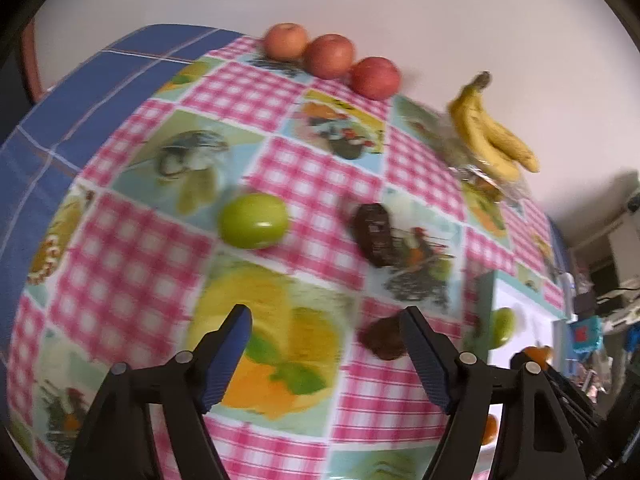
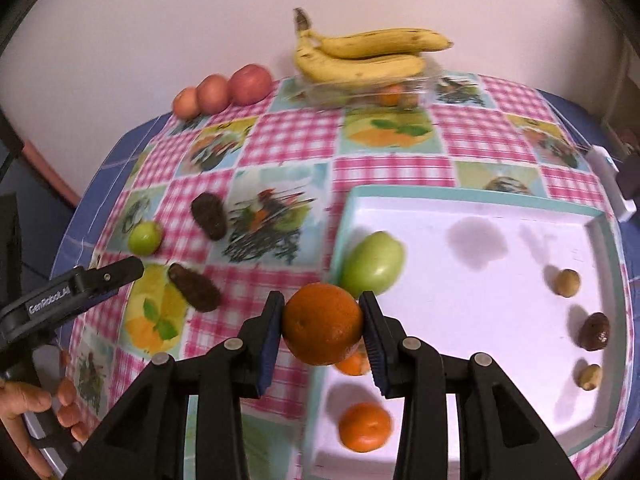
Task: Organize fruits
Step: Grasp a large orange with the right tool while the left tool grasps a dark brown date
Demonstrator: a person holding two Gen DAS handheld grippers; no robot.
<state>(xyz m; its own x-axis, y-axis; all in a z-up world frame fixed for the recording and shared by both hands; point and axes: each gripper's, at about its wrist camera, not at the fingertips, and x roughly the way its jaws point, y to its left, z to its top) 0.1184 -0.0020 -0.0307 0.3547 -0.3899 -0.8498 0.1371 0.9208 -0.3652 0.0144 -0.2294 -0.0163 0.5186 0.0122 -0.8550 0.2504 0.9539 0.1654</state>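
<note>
Motion blur softened the patterned cloth on the worktop (image 1: 304, 184) in the left wrist view. A dark brown fruit (image 1: 382, 338) sat partly hidden behind one finger (image 1: 426, 360) of the left hand-held gripper (image 1: 326, 354). In the right wrist view, a held orange (image 2: 322, 322) covered most of a second orange (image 2: 354, 362), and the contents of the clear container (image 2: 372, 90) beneath the bananas (image 2: 360, 56) were indistinct.

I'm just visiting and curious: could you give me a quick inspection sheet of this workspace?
Surface: table under a patchwork fruit-print cloth.
Job's things: white tray holding a green apple, tangerines and small brown fruits; three red apples, bananas, another green apple on the cloth.
Clutter: clear plastic box under the bananas.
Grippers: right gripper clamps an orange; left gripper open, empty.
Cables: nothing seen.
Surroundings: plain wall.
</note>
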